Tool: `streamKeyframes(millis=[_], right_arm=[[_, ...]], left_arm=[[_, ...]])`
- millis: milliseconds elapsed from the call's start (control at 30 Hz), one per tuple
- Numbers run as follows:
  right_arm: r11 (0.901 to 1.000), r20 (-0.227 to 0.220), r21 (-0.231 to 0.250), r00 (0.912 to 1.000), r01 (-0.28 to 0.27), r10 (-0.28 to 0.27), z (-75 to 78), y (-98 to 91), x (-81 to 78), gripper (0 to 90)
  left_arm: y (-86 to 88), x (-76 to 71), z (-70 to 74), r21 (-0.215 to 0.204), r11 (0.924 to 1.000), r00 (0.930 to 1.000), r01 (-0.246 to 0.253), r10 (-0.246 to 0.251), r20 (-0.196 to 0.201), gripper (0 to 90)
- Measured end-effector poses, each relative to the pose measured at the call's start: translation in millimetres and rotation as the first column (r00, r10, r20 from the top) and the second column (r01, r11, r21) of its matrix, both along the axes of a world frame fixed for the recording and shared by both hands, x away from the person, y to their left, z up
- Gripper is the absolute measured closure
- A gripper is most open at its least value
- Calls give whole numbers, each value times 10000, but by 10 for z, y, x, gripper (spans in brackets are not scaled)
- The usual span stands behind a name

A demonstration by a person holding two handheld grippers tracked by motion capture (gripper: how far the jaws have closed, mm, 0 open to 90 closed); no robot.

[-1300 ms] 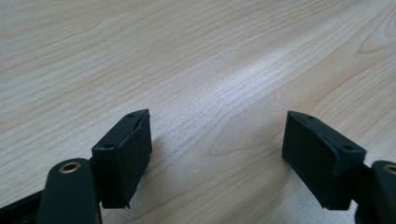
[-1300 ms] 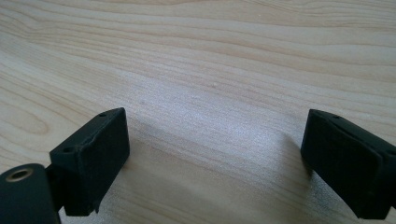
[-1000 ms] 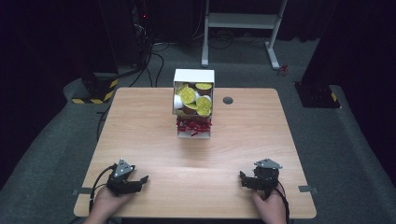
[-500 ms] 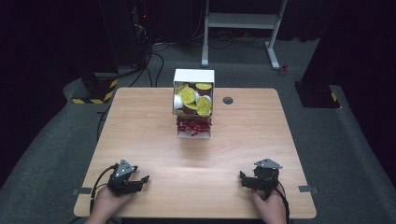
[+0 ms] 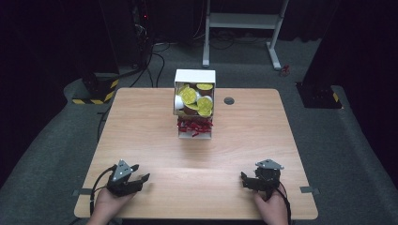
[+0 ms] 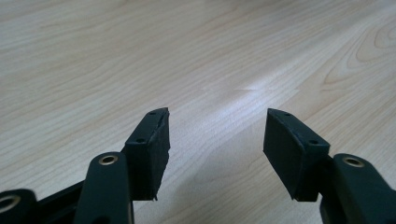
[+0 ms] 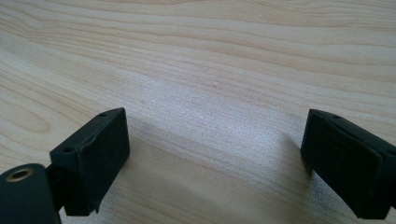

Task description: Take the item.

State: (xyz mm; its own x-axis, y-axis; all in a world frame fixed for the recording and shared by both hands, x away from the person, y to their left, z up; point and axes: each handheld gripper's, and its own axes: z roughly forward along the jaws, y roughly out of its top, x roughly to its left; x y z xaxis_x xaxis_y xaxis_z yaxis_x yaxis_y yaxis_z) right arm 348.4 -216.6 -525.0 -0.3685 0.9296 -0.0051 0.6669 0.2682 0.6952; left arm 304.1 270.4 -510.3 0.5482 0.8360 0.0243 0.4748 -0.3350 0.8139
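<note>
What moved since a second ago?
Nothing visibly moved. The left gripper and the right gripper rest open at the near edge of the table, holding nothing. The white box of yellow-lidded cups stands at the far side as before.

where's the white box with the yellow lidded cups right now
In the high view the white box stands at the table's far edge, about centre, just left of the round cable hole, well beyond both grippers.
</note>
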Motion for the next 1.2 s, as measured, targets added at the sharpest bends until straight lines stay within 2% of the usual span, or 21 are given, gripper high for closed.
streamKeyframes(millis=[67,200,400,467,533,733,1200], right_arm=[[10000,-1,1,10000,2,-2,0,0,0,79],[10000,-12,10,10000,-7,7,1,0,-1,79],[10000,-13,13,10000,-10,10,1,-1,-1,79],[10000,-1,-1,10000,-20,20,0,-2,0,79],[10000,-11,9,10000,-17,17,1,-1,-1,79],[10000,-8,7,10000,-26,26,1,-2,0,80],[10000,16,-18,10000,-43,43,-1,-2,1,81]], left_arm=[[22,-2,11,-10,9997,9997,-226,226,89,413],[34,-9,20,80,9995,9995,-321,320,84,417],[29,-14,28,3,9992,9992,-393,393,118,422],[13,-22,31,219,9994,9992,-277,271,278,418],[11,-22,36,219,9996,9994,-193,187,282,415],[-82,-38,89,-330,9993,9989,172,-157,452,405],[-219,-68,181,-393,9977,9966,547,-521,636,399]])
